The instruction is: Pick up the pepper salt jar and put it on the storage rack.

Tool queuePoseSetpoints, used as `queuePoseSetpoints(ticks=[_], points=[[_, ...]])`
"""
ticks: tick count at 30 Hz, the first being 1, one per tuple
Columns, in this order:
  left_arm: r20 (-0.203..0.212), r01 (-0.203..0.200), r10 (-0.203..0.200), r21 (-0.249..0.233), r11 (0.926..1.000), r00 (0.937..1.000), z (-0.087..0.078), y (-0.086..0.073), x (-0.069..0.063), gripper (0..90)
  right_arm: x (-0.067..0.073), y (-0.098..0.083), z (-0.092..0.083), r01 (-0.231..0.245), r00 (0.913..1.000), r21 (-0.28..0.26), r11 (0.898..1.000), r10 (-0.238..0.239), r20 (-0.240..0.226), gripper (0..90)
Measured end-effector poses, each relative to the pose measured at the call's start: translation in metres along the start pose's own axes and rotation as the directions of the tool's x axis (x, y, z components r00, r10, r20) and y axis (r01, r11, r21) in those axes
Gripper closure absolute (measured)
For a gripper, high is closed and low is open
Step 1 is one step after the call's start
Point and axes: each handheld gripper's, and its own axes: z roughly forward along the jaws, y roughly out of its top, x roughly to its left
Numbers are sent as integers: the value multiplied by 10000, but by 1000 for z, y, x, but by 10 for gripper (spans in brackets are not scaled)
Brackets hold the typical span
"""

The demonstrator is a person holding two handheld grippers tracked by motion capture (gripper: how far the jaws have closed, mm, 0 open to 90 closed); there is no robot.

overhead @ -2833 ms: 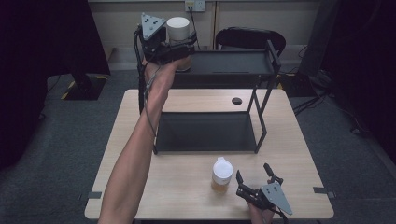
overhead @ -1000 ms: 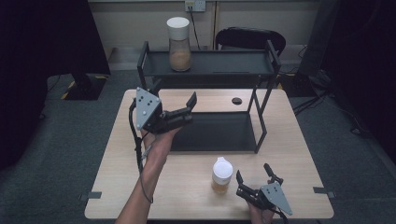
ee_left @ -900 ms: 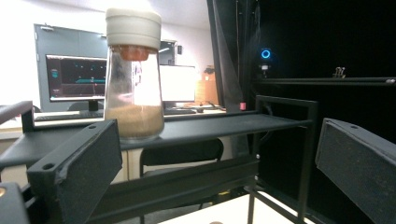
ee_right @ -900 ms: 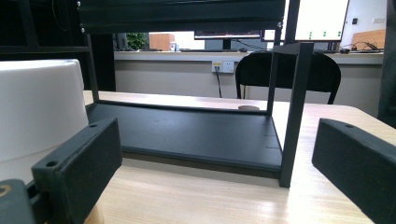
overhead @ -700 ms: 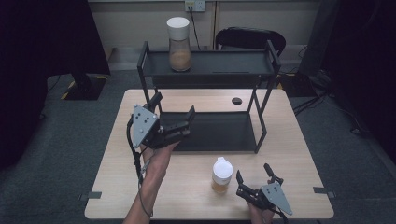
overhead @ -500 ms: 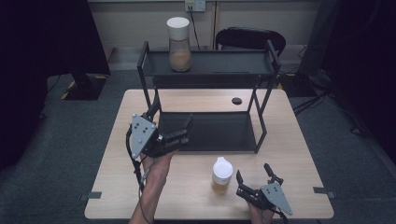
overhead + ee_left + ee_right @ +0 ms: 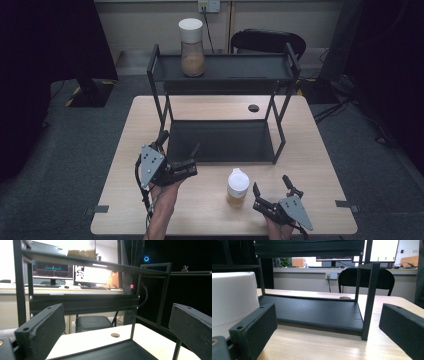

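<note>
In the high view, the left gripper (image 7: pixel 186 156) hangs over the surface (image 7: pixel 125 200) near its left edge, just in front of the rack (image 7: pixel 220 142), with its jaws apart and empty. The right gripper (image 7: pixel 272 192) rests near the front edge toward the right corner, also with jaws apart. The small jar (image 7: pixel 237 187) with a white lid stands upright between the two grippers, just beside the right one. A tall jar (image 7: pixel 191 47) already stands on the top shelf at its left end.

In the left gripper view, the jaws stand wide apart and look along the lower shelf (image 7: pixel 112 351).

In the right gripper view, the white lid (image 7: pixel 233 298) is very close to the left jaw, outside the gap. I think the danger is here: if this gripper moves forward carelessly, the jaw can push the jar over, because it is narrow and stands free.
</note>
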Motion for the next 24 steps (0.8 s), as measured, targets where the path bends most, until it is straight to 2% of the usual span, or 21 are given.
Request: queuePoseSetpoints(ticks=[4, 6, 8, 11, 13, 15, 16, 18, 21, 24], points=[[-154, -18, 20, 115, 9999, 9999, -9, -16, 1, 0, 0, 0, 0, 1, 10000, -3, 10000, -1, -19, 3], [-460, -74, 80, 122, 9999, 9989, -15, -24, 0, 0, 0, 0, 0, 3, 10000, 5, 10000, -3, -13, 3], [-563, 206, -200, 101, 9997, 9982, -20, -33, 5, 0, 0, 0, 0, -1, 10000, 1, 10000, 1, -6, 3], [-897, 125, -95, 328, 9994, 9959, -25, -43, 7, 0, 0, 0, 0, 3, 10000, 9, 10000, -3, 2, 3], [-935, 234, -188, 482, 9986, 9954, -26, -47, 10, 0, 0, 0, 0, 4, 10000, 5, 10000, -4, 3, 3], [-1011, -104, 153, 487, 9988, 9948, -27, -55, 10, 13, 0, 0, 0, 5, 10000, 11, 10000, -5, 10, 3], [-1062, -104, 164, 571, 9983, 9942, -27, -58, 10, 14, 0, 0, 0, 4, 10000, 10, 10000, -4, 11, 3], [-1093, 192, -110, 737, 9971, 9939, -26, -63, 13, 6, 0, 0, 0, 3, 10000, 7, 10000, -3, 26, 3], [-1201, 130, -25, 867, 9961, 9928, -27, -72, 13, 3, 1, 0, 0, 8, 10000, 8, 10000, -8, 32, 3], [-1241, 113, -19, 752, 9971, 9923, -31, -84, 12, 3, 1, 0, 0, 7, 10000, 12, 10000, -7, 33, 3]])
